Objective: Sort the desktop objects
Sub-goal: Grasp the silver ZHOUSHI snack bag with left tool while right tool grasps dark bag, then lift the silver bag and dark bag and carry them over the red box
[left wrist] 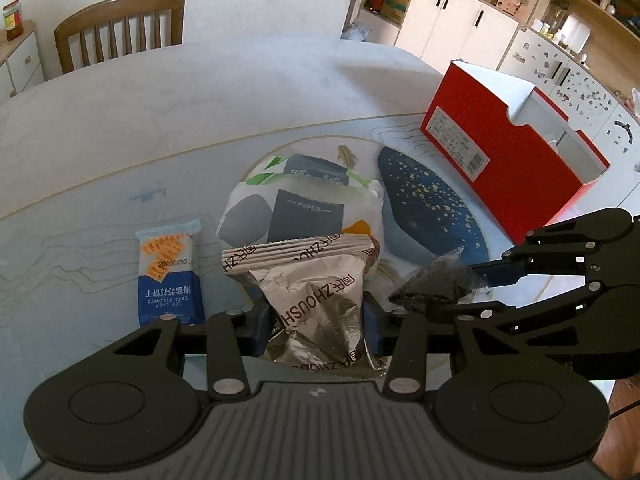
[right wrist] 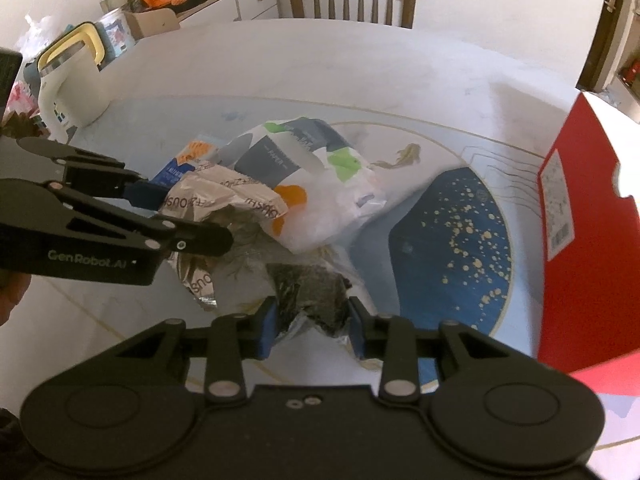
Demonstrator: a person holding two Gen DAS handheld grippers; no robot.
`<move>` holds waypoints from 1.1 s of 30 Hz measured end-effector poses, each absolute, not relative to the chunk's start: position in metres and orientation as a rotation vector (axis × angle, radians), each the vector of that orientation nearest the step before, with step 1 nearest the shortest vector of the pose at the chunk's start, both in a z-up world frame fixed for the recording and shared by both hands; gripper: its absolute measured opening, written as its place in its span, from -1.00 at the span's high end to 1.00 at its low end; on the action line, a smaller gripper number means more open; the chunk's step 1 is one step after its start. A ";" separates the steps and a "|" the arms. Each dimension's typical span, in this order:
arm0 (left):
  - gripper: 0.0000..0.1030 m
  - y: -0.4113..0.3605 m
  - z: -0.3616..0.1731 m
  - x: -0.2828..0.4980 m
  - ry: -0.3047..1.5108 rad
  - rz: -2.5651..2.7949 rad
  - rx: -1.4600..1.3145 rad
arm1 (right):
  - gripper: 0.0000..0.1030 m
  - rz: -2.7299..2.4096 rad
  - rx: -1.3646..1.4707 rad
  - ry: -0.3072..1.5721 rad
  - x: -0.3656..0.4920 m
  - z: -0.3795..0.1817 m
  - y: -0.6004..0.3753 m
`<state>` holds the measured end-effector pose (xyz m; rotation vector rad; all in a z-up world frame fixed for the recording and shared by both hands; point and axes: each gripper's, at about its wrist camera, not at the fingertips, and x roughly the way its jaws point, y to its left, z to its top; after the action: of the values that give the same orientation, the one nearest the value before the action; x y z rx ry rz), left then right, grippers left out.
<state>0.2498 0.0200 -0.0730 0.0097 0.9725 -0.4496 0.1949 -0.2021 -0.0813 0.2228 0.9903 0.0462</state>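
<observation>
1. Left wrist view: my left claw (left wrist: 316, 330) is closed partway on the silver foil packet (left wrist: 316, 292). Both blue pads press into its crumpled sides, so the packet is held.
2. Same view, bench contents: the blue biscuit pack (left wrist: 170, 276) lies flat near the bench's front edge, just left of the foil packet and apart from it. The tissue pack (left wrist: 304, 200) sits just behind the foil packet, toward the middle of the bench.
3. Same view, destination: the red box (left wrist: 516, 156) stands open near the right edge of the bench. The visible part of its interior shows no sorted item; the rest is hidden by its wall.
4. Same view, other tool: my right claw (left wrist: 460, 288) enters from the right and grips the dark clear-wrapped packet (left wrist: 434, 284).
5. Right wrist view: the right claw (right wrist: 312, 326) is closed partway, with its blue pads against both sides of the dark clear-wrapped packet (right wrist: 310, 292). That packet is near the front edge, beside the tissue pack (right wrist: 320, 184).
6. Same view: the left claw (right wrist: 160, 208) holds the foil packet (right wrist: 224, 196) at left. The red box (right wrist: 592, 220) fills the right edge.
7. Task status, as judged: early stage. Two items are gripped but neither is in the box. The biscuit pack and tissue pack remain on the bench untouched. Remaining work: carry both held items to the box, then collect the other two.
</observation>
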 end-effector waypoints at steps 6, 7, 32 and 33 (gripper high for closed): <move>0.16 0.019 -0.065 0.242 0.964 -0.456 0.012 | 0.34 0.030 0.248 0.975 0.186 -0.075 -0.206; 0.16 0.018 -0.064 0.241 0.963 -0.456 0.012 | 0.34 0.027 0.251 0.973 0.184 -0.074 -0.207; 0.16 -0.016 -0.018 0.209 0.906 -0.499 0.040 | 0.34 -0.024 0.307 0.872 0.129 -0.030 -0.235; 0.16 -0.018 -0.015 0.208 0.901 -0.502 0.042 | 0.34 -0.027 0.310 0.865 0.126 -0.028 -0.237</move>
<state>0.2082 -0.0180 -0.0150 0.0423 0.9006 -0.5023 0.1259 -0.2374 -0.0277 0.3104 0.8649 -0.0267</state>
